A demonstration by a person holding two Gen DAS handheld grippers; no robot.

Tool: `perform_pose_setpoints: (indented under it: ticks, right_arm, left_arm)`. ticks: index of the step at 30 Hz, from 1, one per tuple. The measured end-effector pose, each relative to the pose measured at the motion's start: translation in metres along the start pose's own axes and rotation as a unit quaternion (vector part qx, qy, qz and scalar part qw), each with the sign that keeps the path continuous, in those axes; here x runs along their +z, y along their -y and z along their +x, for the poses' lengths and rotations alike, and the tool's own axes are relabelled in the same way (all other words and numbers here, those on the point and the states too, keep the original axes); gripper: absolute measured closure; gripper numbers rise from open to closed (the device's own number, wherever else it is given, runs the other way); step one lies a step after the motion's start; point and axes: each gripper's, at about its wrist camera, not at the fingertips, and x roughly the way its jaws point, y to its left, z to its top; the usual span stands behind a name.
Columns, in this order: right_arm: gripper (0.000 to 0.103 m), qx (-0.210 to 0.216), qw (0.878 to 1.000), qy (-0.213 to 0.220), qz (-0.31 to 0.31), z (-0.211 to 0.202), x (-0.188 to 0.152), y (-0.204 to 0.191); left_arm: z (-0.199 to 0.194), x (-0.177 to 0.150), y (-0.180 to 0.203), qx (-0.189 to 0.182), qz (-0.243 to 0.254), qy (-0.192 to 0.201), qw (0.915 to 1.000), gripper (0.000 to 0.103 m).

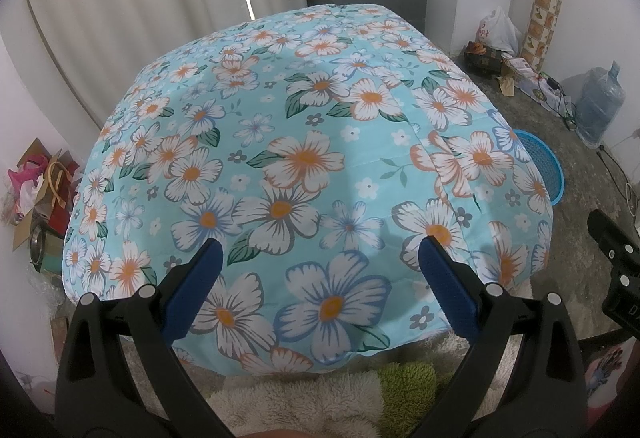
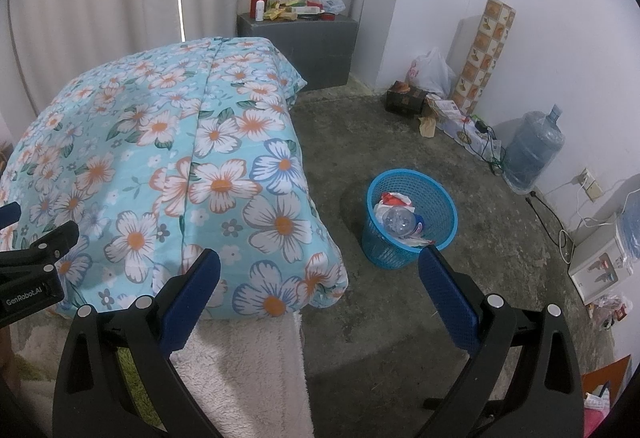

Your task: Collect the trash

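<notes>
A blue mesh basket (image 2: 436, 198) stands on the concrete floor right of the bed and holds a clear plastic bottle (image 2: 398, 220) and crumpled wrappers (image 2: 394, 198). In the left wrist view only the basket's edge (image 1: 550, 168) shows past the quilt. My right gripper (image 2: 319, 258) is open and empty, hovering near the bed's corner, short of the basket. Over the flowered quilt (image 1: 304, 158) my left gripper (image 1: 320, 248) is also open with nothing between its blue pads. I see no loose trash on the quilt.
A grey cabinet (image 2: 304, 42) with a red flask and packets stands behind the bed. Boxes, a white bag (image 2: 430, 72), cables and a water jug (image 2: 534, 146) line the right wall. A fluffy rug (image 2: 240, 366) lies below the bed's near edge. Bags and cardboard (image 1: 36, 190) pile at far left.
</notes>
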Motion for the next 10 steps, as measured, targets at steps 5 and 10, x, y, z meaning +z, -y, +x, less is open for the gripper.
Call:
perform_pose_setpoints:
  ticks: [5,10]
  right_arm:
    - [0.007,-0.001,1.000,0.000,0.000,0.0000,-0.0003,-0.0005]
    - [0.007,0.000,1.000,0.000,0.000,0.0002,-0.0006,-0.0005]
  left_arm:
    - [0.0004,-0.0002,0.0002,-0.001,0.000,-0.002,1.0000,0.009]
    - [0.0001,-0.0006,-0.0001,-0.001,0.000,-0.003,1.0000,0.009]
